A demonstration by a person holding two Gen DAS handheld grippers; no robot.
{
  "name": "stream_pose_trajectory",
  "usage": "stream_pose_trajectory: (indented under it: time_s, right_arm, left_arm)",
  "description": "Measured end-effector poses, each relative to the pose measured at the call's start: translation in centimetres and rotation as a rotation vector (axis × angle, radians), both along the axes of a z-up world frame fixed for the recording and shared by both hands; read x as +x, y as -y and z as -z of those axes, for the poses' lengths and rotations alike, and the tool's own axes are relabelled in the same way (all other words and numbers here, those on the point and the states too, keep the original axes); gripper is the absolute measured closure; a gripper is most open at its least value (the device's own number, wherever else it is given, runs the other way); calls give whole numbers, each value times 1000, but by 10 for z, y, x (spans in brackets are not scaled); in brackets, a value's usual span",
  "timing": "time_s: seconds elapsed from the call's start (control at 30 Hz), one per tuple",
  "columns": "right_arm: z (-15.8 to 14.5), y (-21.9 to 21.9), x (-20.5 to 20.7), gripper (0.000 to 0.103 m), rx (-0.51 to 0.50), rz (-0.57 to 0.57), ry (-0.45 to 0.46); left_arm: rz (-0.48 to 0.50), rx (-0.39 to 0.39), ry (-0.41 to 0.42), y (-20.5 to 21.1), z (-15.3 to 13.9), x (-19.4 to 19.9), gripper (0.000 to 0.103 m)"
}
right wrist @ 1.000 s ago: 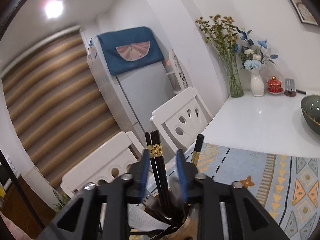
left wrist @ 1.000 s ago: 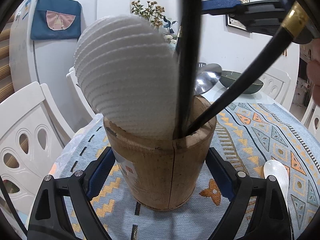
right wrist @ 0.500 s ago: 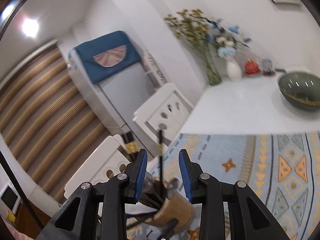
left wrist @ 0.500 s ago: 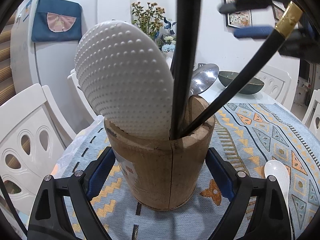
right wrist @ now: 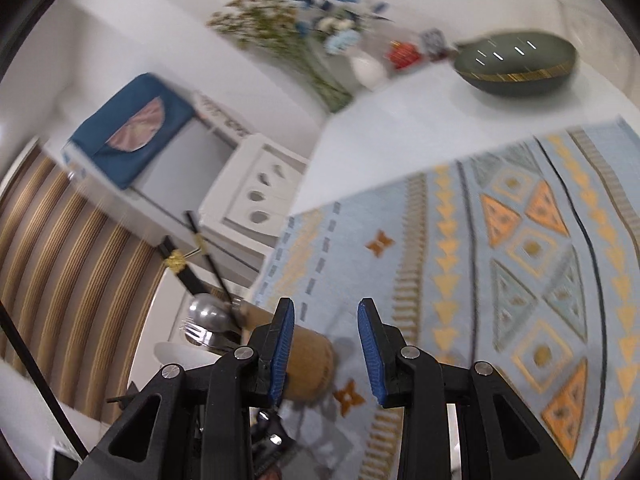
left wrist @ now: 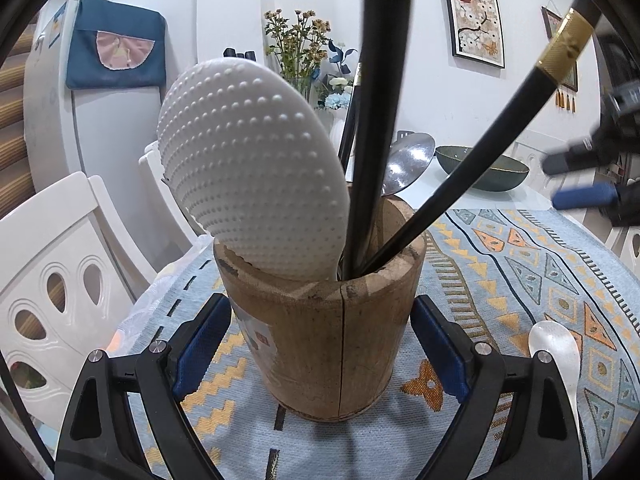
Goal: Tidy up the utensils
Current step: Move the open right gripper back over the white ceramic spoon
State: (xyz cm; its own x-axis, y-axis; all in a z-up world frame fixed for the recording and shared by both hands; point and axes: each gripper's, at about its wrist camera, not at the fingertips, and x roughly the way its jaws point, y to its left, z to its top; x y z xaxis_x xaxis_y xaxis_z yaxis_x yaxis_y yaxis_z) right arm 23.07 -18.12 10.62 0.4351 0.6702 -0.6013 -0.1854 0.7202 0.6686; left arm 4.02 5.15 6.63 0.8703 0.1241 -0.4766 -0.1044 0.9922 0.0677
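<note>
Two grippers: I hold one in each hand over the patterned table runner [left wrist: 520, 280].
Left gripper [left wrist: 320, 344]: my blue pads press both sides of the wooden utensil holder [left wrist: 324, 340], clamped on it.
Holder contents: white dimpled rice paddle [left wrist: 252, 172], black chopsticks [left wrist: 376, 120] with gold bands, a metal spoon [left wrist: 408, 160], all standing upright or leaning.
Right gripper [right wrist: 326, 350]: jaws apart, nothing between them; I see it above the runner just beside the holder, view blurred.
Loose utensil: white ceramic spoon [left wrist: 554, 348] lies on the runner, right of the holder.
Background: dark green bowl [right wrist: 516, 62] on the white table.
</note>
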Motion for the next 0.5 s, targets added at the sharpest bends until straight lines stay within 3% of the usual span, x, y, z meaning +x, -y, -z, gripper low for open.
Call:
stream_pose_trajectory:
  time_s: [0.37,0.5]
  right_arm:
    - [72,55,-11,71,-19,97,-350]
    - [89,54,-17,71,-79,81,-418]
  left_arm:
    - [0,0,0,0,0,0,11]
    - [1,-2,-4,1,1,0,11]
